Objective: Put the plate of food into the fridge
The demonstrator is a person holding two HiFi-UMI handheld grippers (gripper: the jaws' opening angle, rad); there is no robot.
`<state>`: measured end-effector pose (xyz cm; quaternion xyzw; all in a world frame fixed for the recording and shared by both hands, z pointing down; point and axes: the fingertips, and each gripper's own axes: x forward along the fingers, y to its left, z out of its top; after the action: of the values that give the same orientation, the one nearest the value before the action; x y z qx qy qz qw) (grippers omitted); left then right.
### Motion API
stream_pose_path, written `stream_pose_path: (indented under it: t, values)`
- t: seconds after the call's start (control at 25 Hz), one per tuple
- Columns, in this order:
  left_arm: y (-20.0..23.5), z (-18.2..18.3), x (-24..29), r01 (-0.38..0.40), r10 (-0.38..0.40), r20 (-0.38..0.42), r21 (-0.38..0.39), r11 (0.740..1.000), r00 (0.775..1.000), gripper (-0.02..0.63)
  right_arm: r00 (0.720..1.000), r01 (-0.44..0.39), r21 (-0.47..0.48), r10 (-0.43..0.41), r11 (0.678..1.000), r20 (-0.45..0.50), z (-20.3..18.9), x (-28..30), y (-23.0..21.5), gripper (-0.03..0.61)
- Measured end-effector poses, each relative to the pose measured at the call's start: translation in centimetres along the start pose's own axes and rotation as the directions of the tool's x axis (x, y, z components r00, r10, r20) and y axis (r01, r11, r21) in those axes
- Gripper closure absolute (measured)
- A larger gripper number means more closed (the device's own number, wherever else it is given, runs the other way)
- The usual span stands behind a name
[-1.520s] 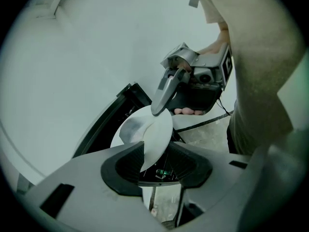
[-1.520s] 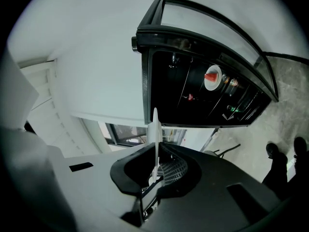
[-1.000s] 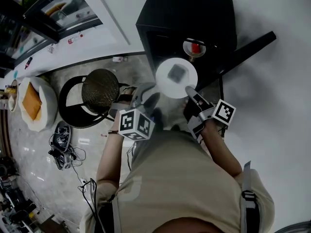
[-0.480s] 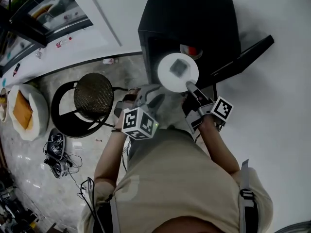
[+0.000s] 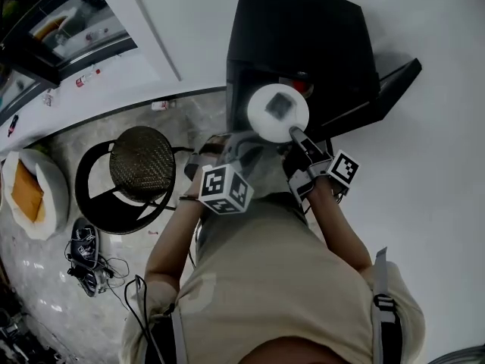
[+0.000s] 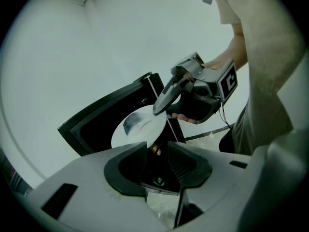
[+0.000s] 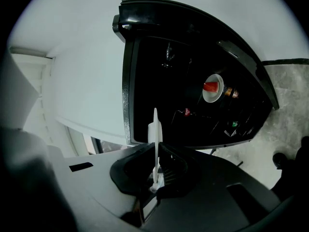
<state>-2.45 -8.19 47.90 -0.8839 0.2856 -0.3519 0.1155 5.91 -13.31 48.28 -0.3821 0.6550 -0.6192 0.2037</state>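
Right gripper (image 5: 298,136) pinches the near rim of the plate (image 5: 260,121) before the fridge (image 5: 303,29); left gripper (image 6: 156,163) gapes empty

We see the plate (image 5: 277,113): white, round and held about level, with a dark square piece of food (image 5: 278,105) at its centre. The jaws of the right gripper (image 5: 297,136) clamp its near rim. The plate sits at the mouth of the fridge (image 5: 303,44), a small black box. The fridge door (image 5: 383,86) stands open on the right in the head view. We cannot tell whether the plate's far rim is inside the fridge.
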Motion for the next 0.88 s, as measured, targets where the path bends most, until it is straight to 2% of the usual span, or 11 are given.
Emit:
stream_pose_path:
  t: [0.4,0.88]
  values:
    - [1.1,0.1,1.3,0.040,-0.040,0.021,0.012,0.999,0.999,0.477,0.999,0.027,-0.002,-0.027,1.000,0.041,1.4,1.6,-0.6,0.548]
    - [1.5,0.2,4.8,0.078,-0.078,-0.021,0.004,0.997,0.997,0.489,0.999,0.041,0.024,-0.041,0.999,0.004,3.2,4.4,-2.3,0.547]
